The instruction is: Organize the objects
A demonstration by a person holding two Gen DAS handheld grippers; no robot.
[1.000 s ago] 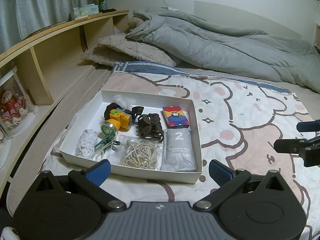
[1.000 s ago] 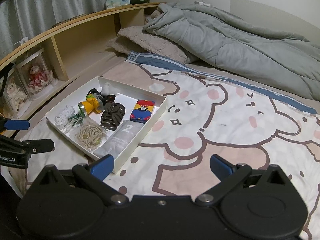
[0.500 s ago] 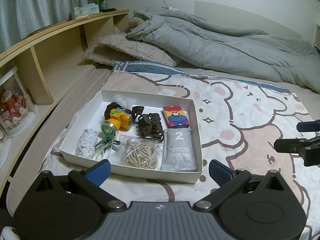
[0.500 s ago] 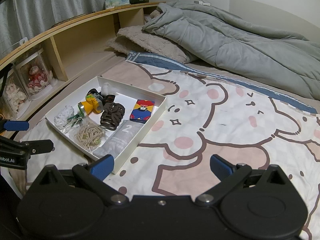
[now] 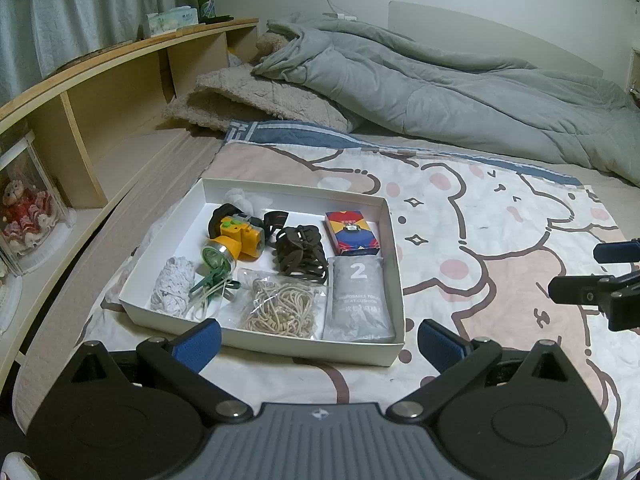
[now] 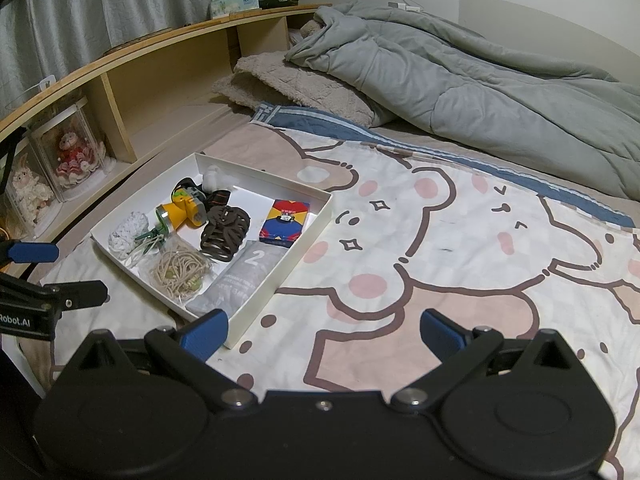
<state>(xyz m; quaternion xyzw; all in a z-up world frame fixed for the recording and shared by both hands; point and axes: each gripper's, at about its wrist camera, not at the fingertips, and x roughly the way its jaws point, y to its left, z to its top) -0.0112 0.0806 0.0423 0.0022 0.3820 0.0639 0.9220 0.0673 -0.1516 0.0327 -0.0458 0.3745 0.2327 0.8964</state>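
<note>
A white shallow box (image 5: pixel 394 264) (image 6: pixel 316 220) lies on the bed. It holds a yellow headlamp (image 5: pixel 236 240) (image 6: pixel 182 210), a brown hair claw (image 5: pixel 298 256) (image 6: pixel 224 232), a card pack (image 5: pixel 351 233) (image 6: pixel 285 222), a grey pouch marked 2 (image 5: pixel 357 300) (image 6: pixel 240 280), a bag of beige bands (image 5: pixel 280 308) (image 6: pixel 178 272), a white cloth roll (image 5: pixel 174 284) (image 6: pixel 126 232) and green ties (image 5: pixel 210 284). My left gripper (image 5: pixel 318 340) is open and empty just before the box's near wall. My right gripper (image 6: pixel 324 332) is open and empty, right of the box.
A cartoon-print blanket (image 5: pixel 480 240) covers the bed. A grey duvet (image 5: pixel 440 92) and beige pillow (image 5: pixel 260 96) lie at the back. A wooden shelf (image 5: pixel 100 92) with boxed dolls (image 5: pixel 28 216), a tissue pack and a green bottle (image 5: pixel 205 0) runs along the left.
</note>
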